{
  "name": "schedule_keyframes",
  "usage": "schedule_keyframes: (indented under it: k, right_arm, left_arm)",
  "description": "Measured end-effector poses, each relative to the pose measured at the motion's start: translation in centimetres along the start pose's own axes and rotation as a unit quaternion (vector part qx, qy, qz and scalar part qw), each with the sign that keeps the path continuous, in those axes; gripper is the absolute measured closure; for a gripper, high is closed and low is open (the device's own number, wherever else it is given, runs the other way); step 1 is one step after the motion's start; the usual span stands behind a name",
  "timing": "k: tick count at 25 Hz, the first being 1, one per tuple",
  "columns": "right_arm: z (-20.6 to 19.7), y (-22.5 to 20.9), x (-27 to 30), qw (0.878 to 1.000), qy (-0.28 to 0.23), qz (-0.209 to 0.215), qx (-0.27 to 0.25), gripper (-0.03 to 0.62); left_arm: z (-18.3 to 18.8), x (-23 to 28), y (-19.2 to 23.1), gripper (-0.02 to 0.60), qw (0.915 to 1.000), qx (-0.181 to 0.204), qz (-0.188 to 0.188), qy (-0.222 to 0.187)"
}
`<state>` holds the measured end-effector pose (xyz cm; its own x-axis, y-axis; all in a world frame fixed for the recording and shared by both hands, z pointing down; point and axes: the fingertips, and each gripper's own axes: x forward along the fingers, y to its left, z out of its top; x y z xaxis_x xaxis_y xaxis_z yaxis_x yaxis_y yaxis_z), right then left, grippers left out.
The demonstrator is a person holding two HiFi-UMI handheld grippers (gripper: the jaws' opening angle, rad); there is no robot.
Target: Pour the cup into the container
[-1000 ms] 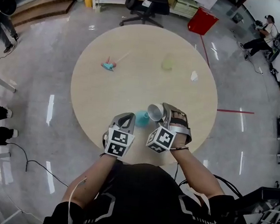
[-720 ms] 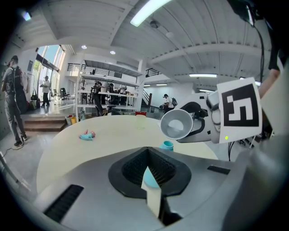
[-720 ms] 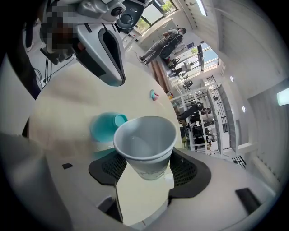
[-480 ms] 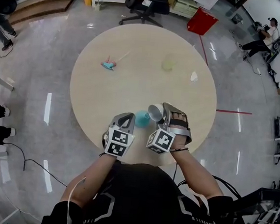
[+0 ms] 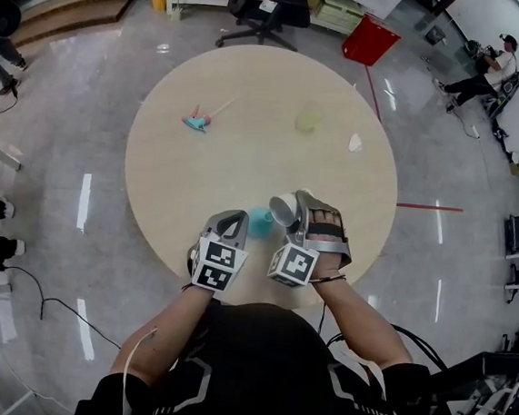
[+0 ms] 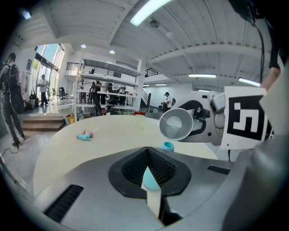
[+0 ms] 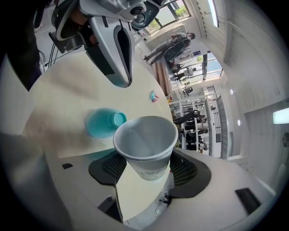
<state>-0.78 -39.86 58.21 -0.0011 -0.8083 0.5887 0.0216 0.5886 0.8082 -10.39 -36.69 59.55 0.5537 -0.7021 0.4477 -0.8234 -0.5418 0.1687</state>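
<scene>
My right gripper (image 5: 292,211) is shut on a white paper cup (image 5: 283,208), which is tipped on its side with the mouth toward the left. A small teal container (image 5: 260,220) stands on the round table (image 5: 246,155) just below and left of the cup's mouth. In the right gripper view the cup (image 7: 146,144) sits between the jaws above the teal container (image 7: 103,122); its inside looks pale and bare. My left gripper (image 5: 236,222) is shut on nothing, close to the left of the container. From the left gripper view, the cup's mouth (image 6: 176,123) faces me over the container (image 6: 168,146).
On the far half of the table lie a pink-and-teal item (image 5: 197,120), a pale green cup (image 5: 308,121) and a small white scrap (image 5: 356,144). A red bin (image 5: 365,39) and an office chair (image 5: 261,6) stand beyond the table. People stand around the room's edges.
The right gripper has rolled slightly with the cup, tipping it a little more toward the teal container. The left gripper has stayed where it was.
</scene>
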Motion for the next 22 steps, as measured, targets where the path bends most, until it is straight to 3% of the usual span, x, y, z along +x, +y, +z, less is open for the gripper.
schedule_keyframes:
  k: [22]
  right_arm:
    - [0.10, -0.35, 0.05, 0.999, 0.004, -0.017, -0.048, 0.289]
  left_arm:
    - [0.31, 0.14, 0.00, 0.581, 1.0000, 0.005, -0.003, -0.003]
